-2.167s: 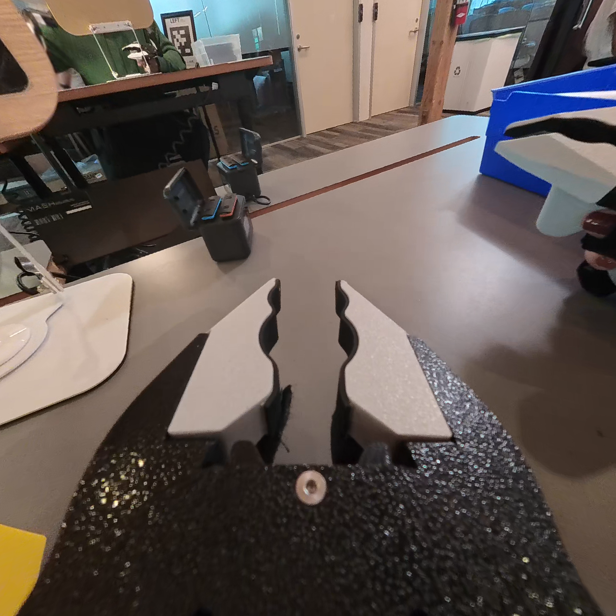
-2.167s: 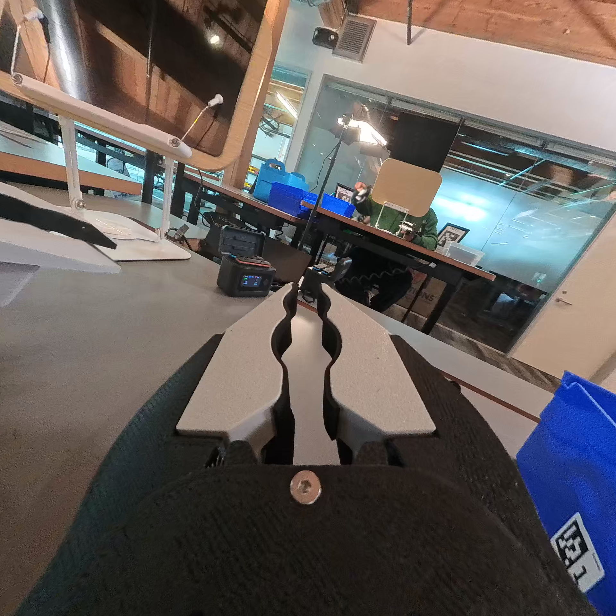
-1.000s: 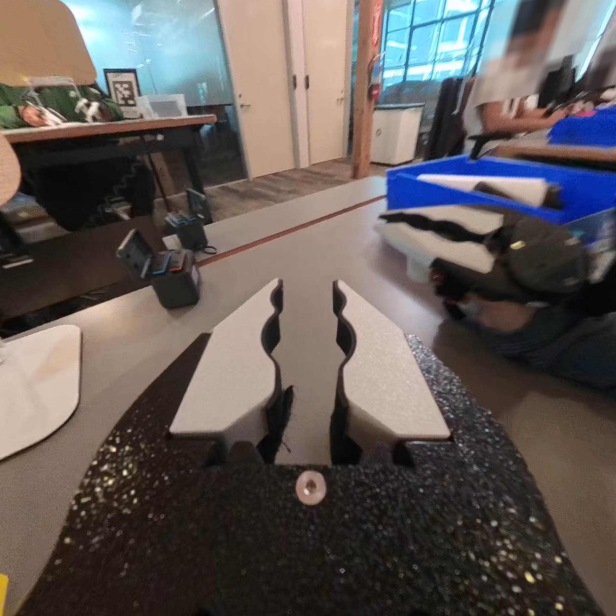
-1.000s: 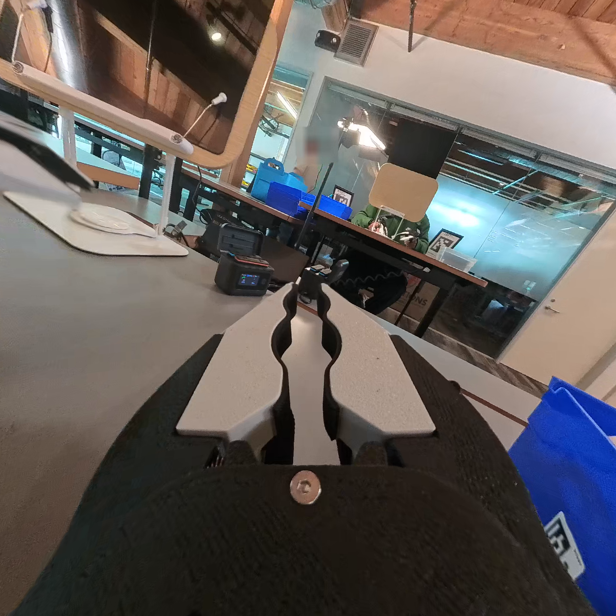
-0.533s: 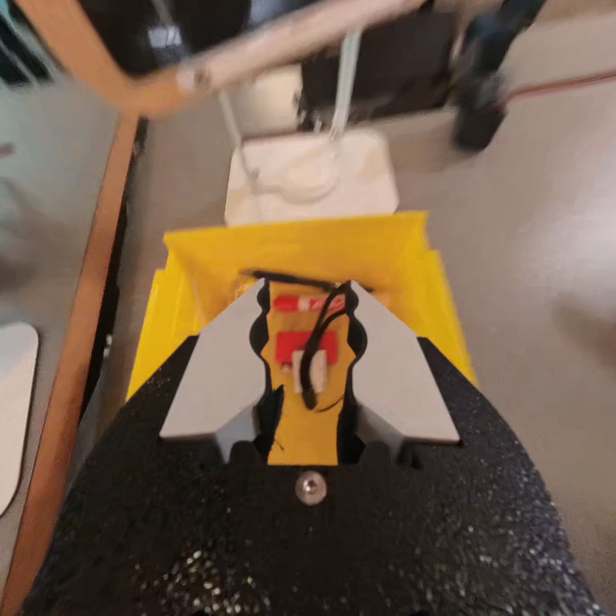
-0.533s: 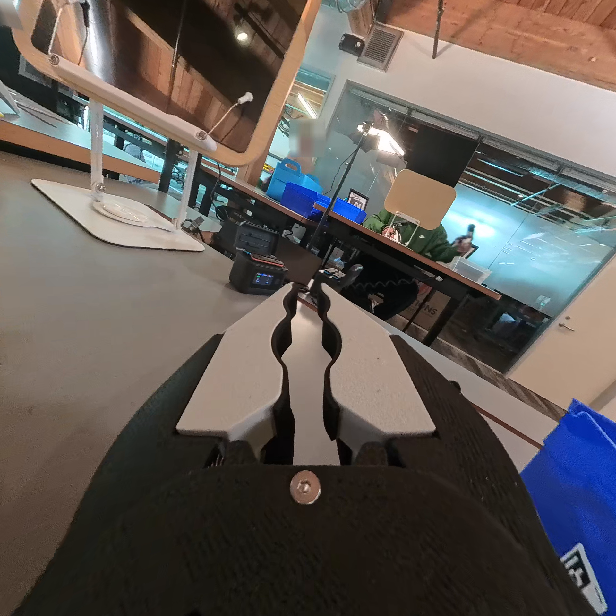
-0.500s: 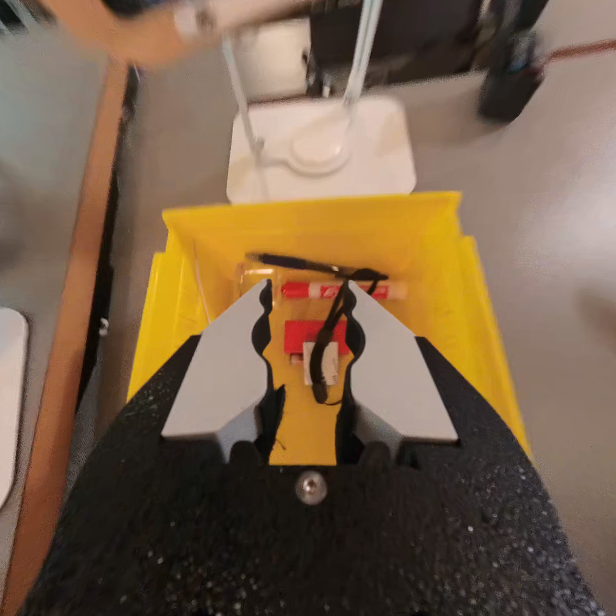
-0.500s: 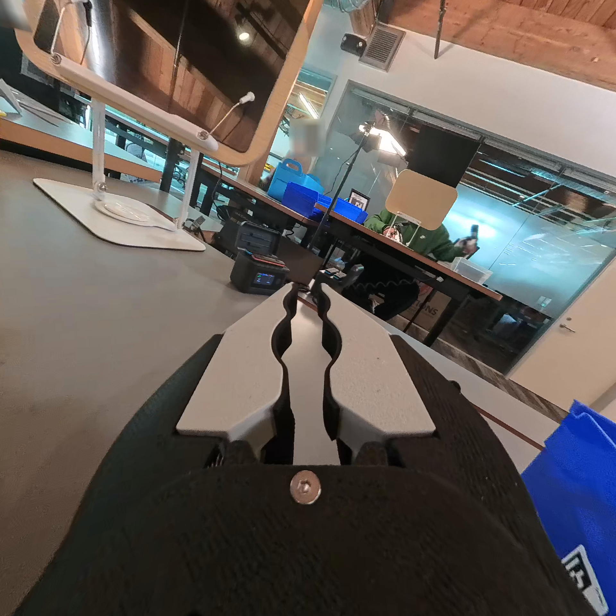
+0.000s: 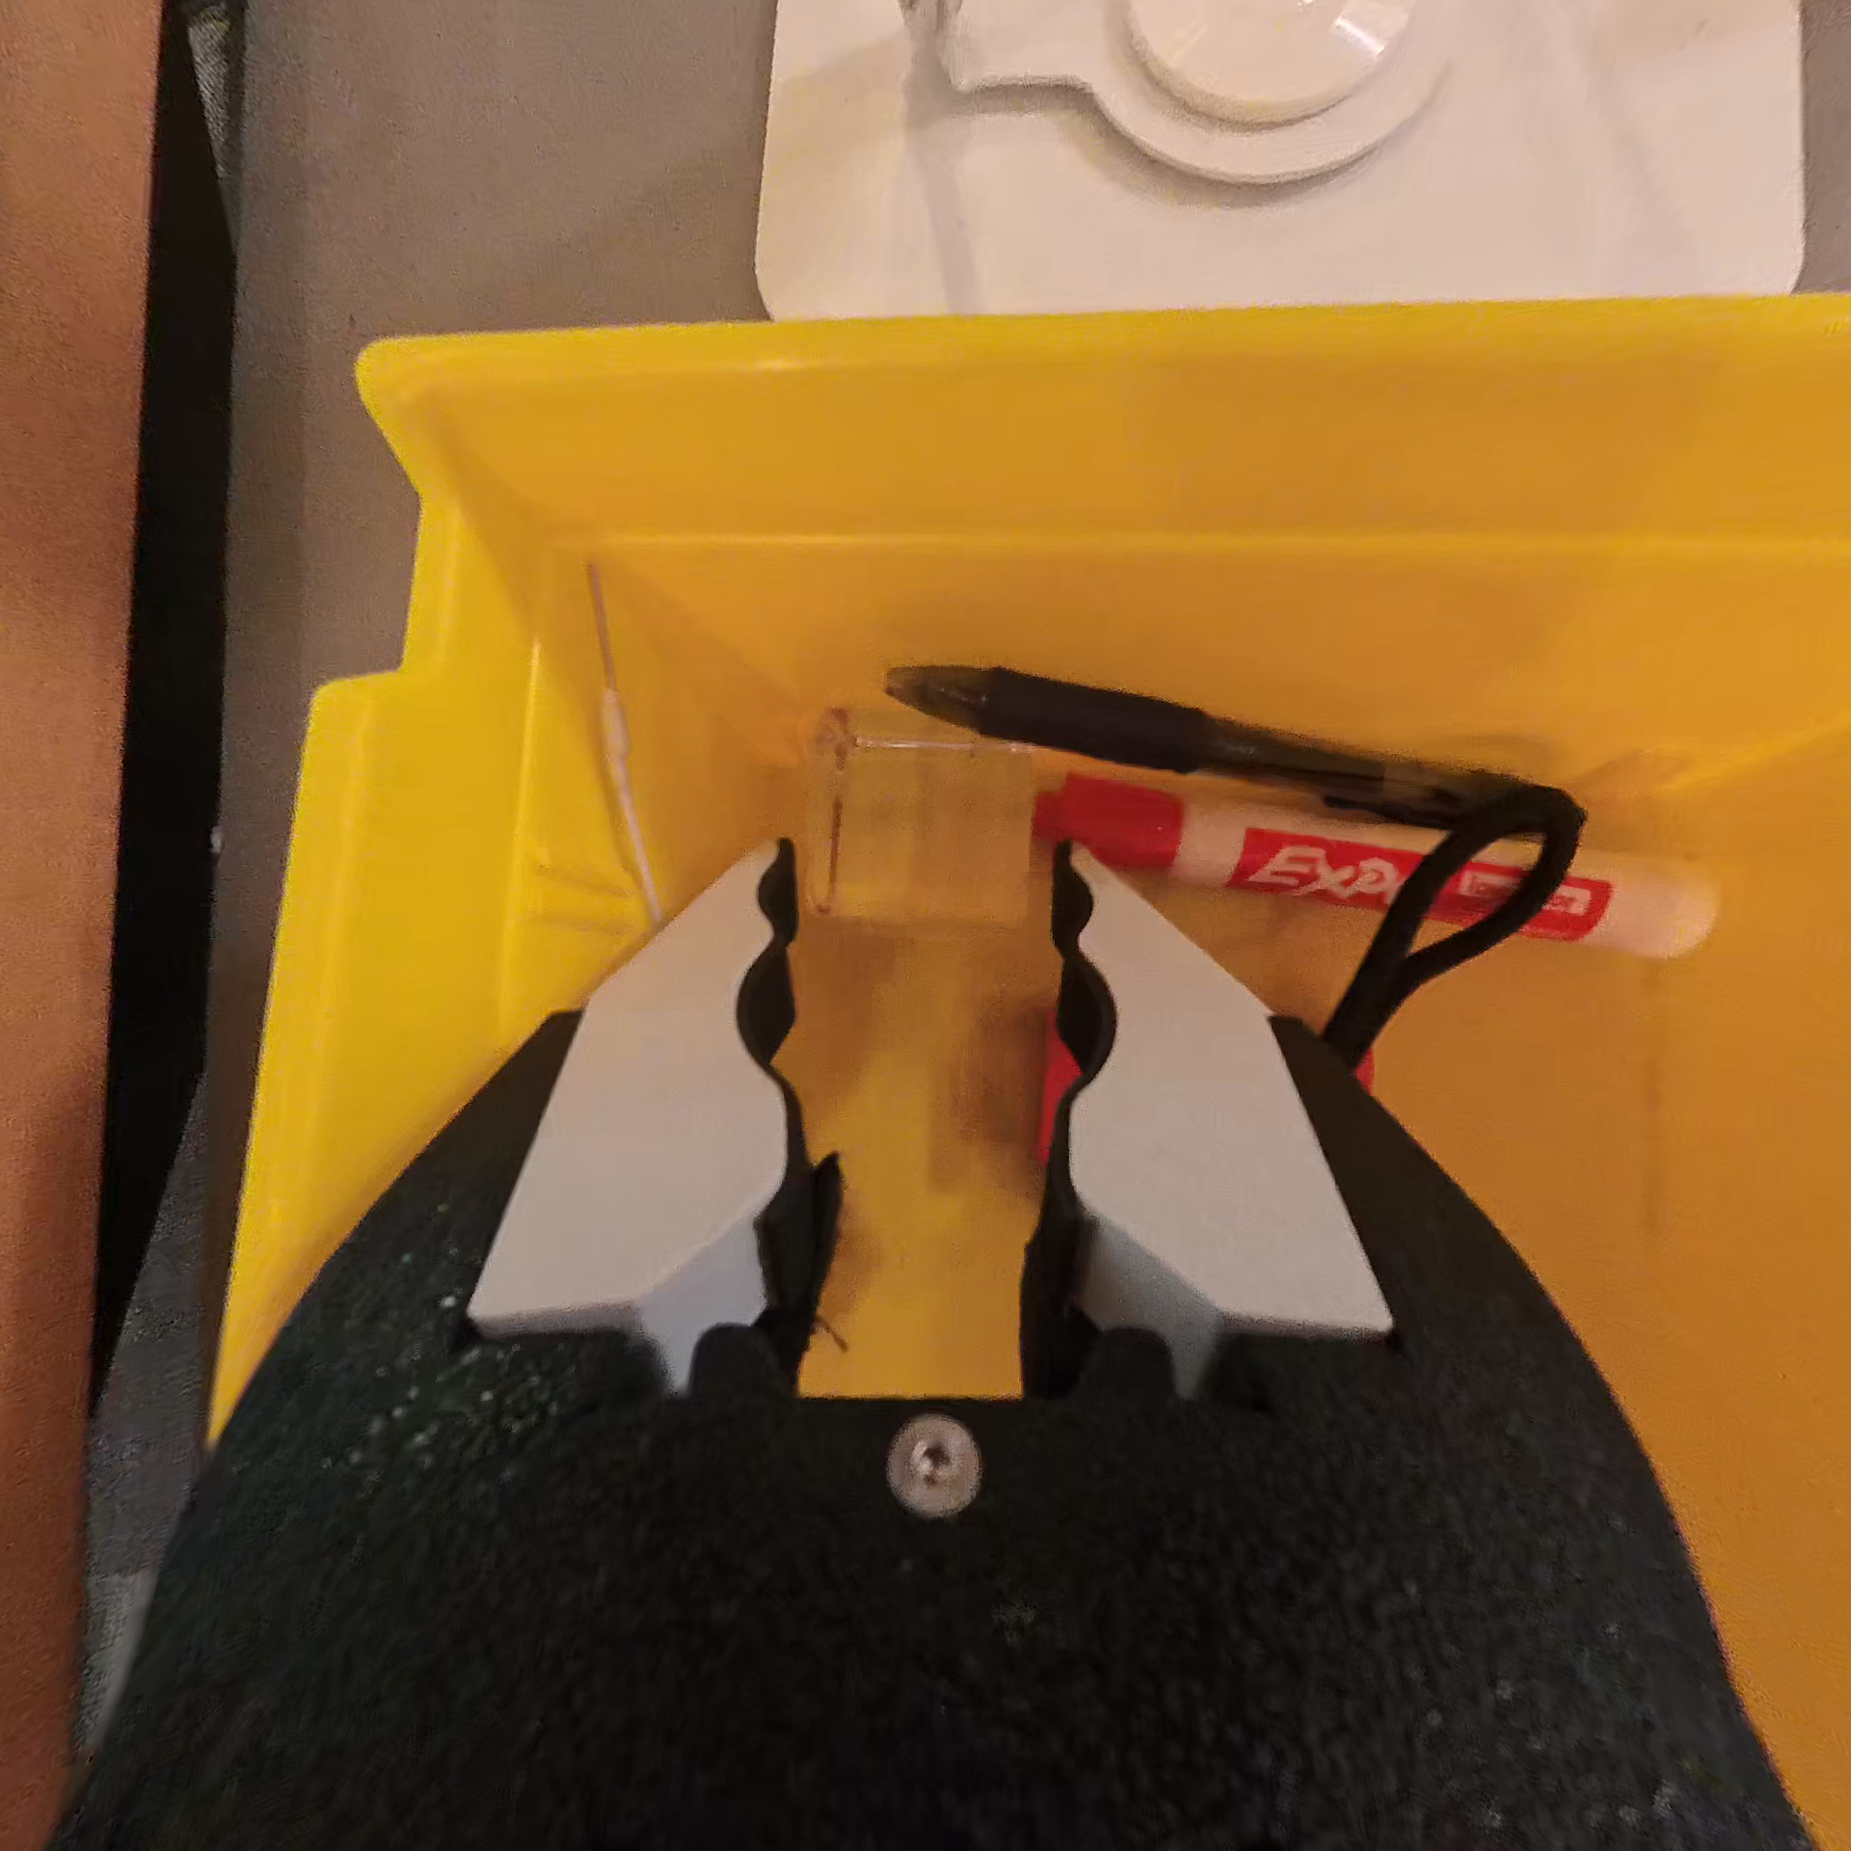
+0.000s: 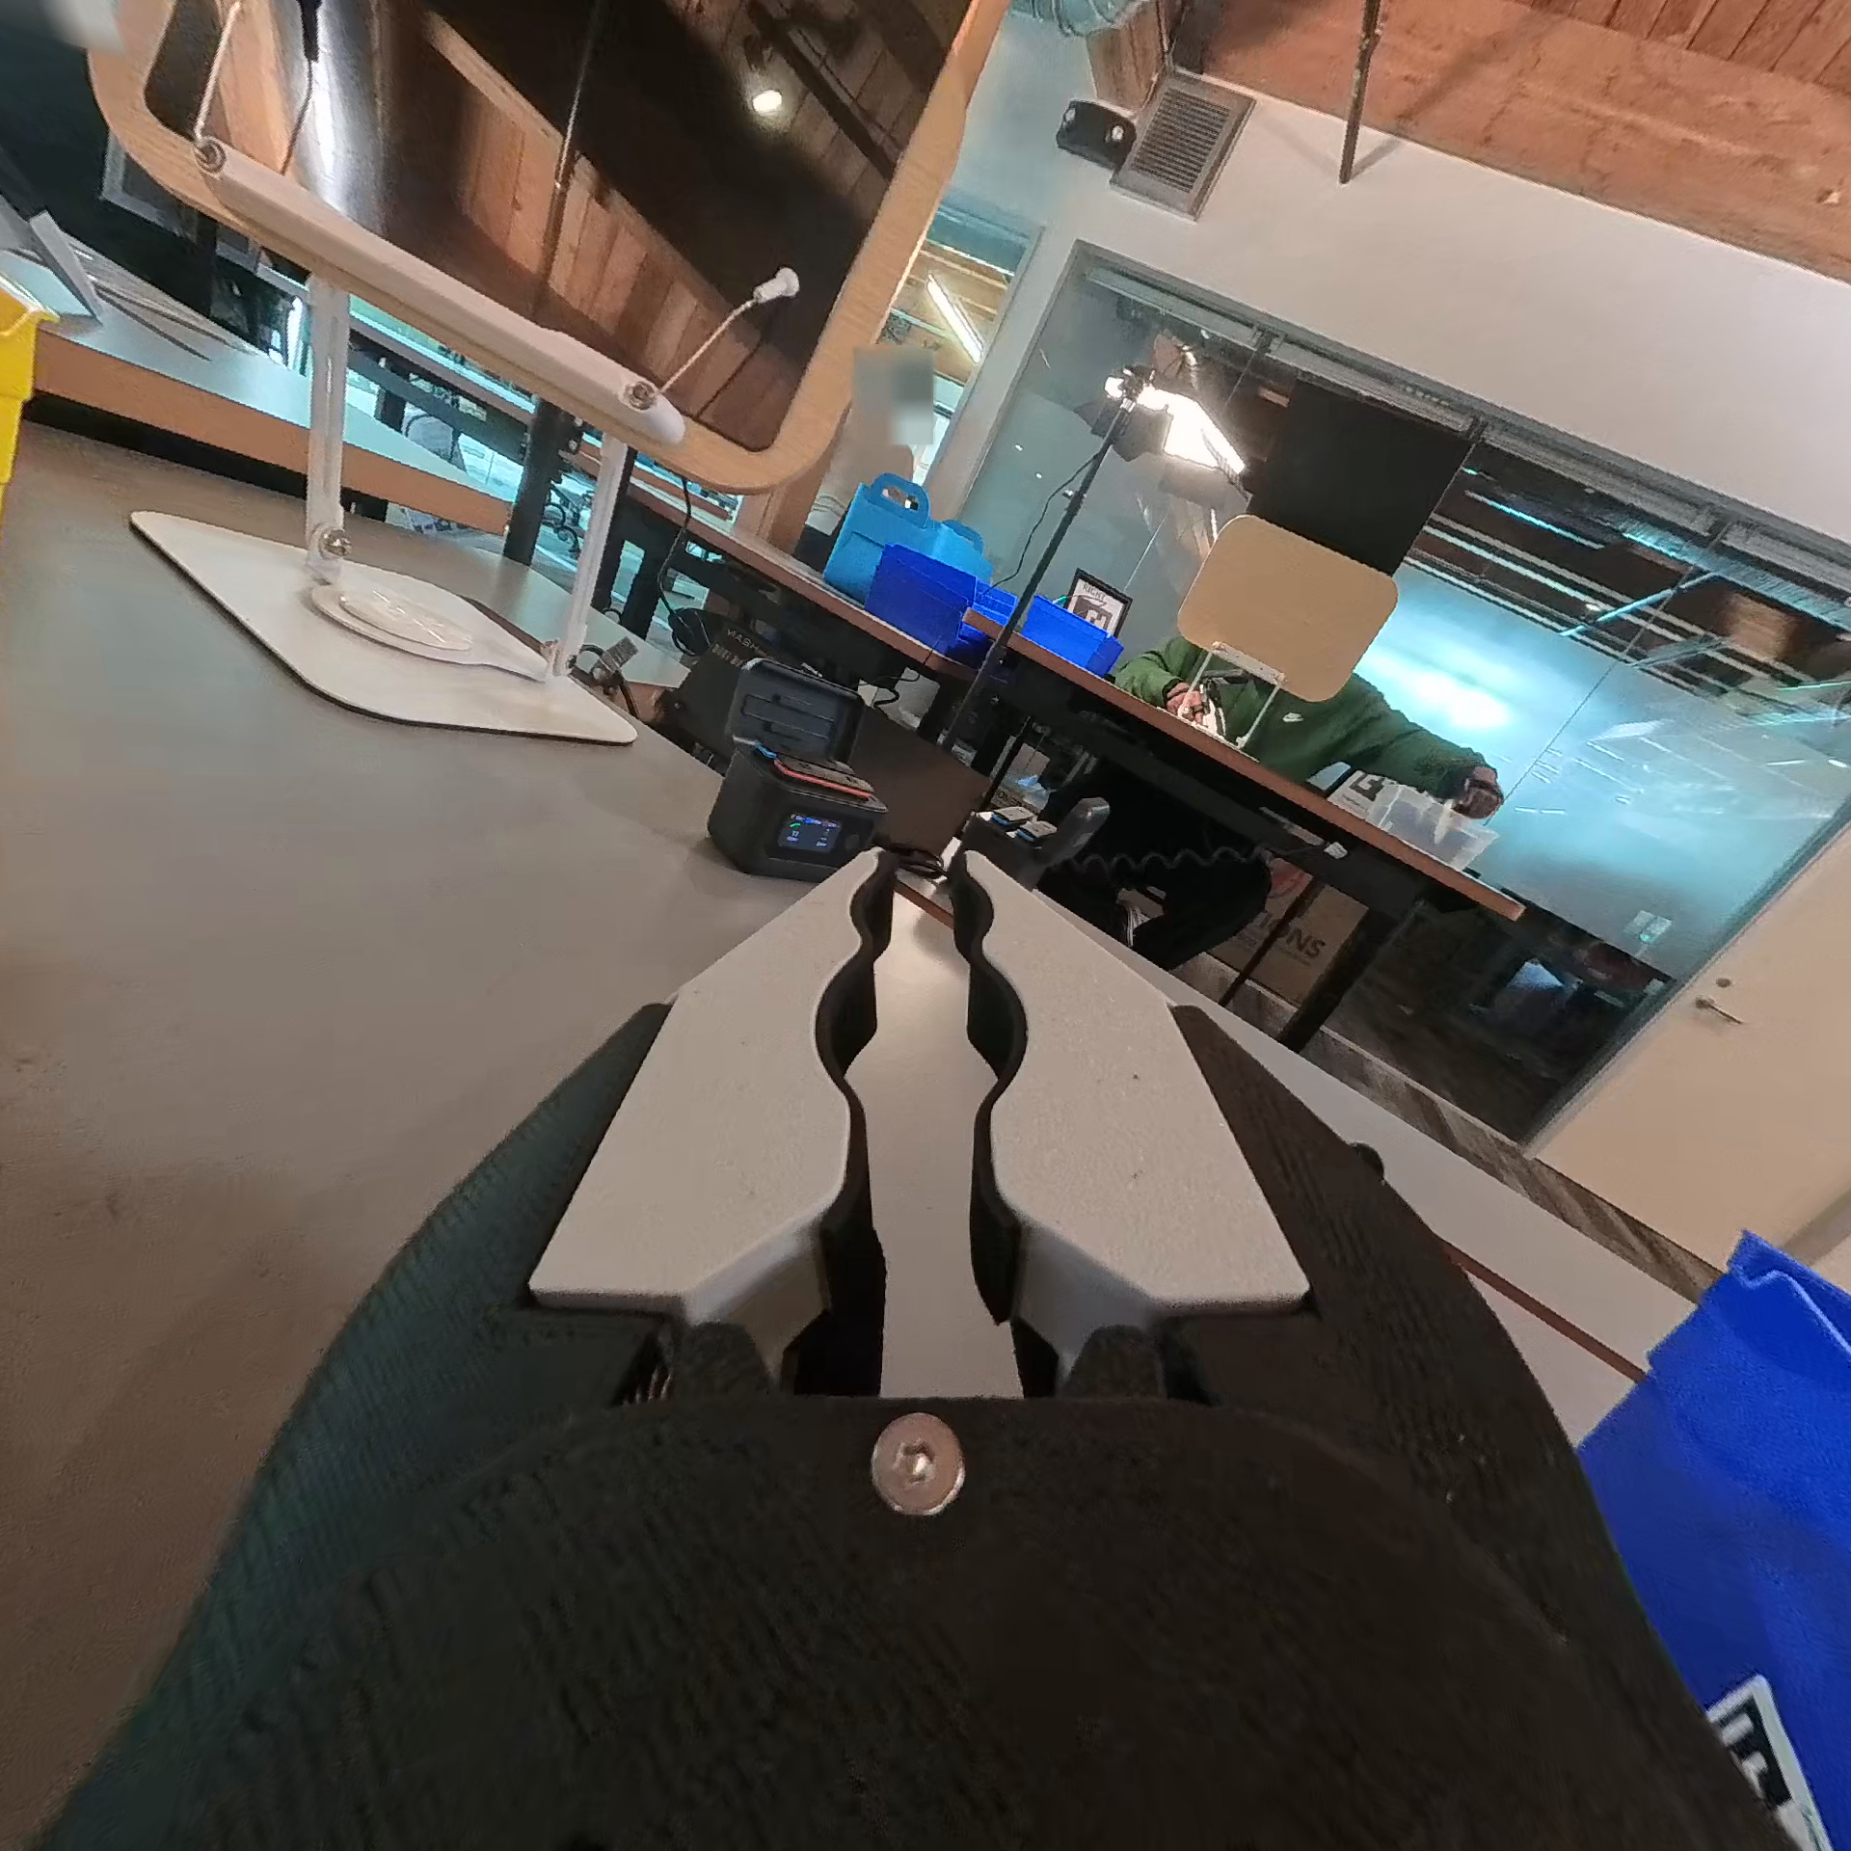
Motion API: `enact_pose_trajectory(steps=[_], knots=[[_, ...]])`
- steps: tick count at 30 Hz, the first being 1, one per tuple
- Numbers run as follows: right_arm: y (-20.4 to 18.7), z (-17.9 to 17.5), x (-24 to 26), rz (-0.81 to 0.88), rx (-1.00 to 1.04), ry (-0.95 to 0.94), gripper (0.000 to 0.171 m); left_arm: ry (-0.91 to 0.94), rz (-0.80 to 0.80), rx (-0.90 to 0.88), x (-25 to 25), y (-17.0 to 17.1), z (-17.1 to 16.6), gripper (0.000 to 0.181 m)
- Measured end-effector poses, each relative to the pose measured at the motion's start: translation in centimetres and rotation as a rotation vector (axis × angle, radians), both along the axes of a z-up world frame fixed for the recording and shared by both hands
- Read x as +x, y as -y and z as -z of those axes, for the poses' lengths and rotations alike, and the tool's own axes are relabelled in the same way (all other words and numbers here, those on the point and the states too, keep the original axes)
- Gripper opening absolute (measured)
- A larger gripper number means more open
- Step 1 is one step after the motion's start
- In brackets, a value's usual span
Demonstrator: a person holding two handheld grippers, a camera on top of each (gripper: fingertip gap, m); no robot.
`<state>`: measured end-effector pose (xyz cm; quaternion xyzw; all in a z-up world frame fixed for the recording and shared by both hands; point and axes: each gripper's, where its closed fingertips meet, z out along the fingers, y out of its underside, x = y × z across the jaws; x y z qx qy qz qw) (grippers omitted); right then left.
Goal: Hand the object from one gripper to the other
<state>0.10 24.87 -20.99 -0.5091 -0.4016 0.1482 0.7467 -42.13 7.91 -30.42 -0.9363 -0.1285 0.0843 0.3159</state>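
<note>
Here we hover the left gripper, jaws spread, over the clear block in the yellow bin — the pick-up step; next we must lower and pinch it, while the right gripper waits empty, jaws narrowly parted.

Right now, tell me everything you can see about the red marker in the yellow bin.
The red marker lies flat near the yellow bin's far wall: white barrel, red cap pointing left, red label band. A black pen lies just behind it, a black cord loops across its barrel, and a clear block sits at its cap end.

red flat item mostly hidden behind left gripper finger; yellow bin cut by right edge.
</note>
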Motion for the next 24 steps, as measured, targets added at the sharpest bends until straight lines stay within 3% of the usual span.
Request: enact_pose_trajectory(steps=[7,12,19,22,24], knots=[[0.2,0.1,-0.2,-0.006,0.010,0.015,0.010,0.006,0.048,0.062,-0.1,0.0,-0.9,0.042],[0.2,0.1,-0.3,-0.008,0.010,0.017,0.010,-0.175,0.058,0.287,1.8,1.7,-8.6,0.042],[0.5,0.3,-0.8,-0.022,0.023,0.037,0.010,-0.246,0.257,0.816,15.7,2.4,-21.0,0.042],[0.9,0.0,-0.8,-0.035,0.037,0.027,0.012,-0.133,0.421,0.962,23.2,0.4,-22.1,0.042],[2.8,-1.5,-1.2,-0.136,0.082,-0.030,0.028,0.008,0.522,1.021,27.5,-1.6,-21.6,0.042]])
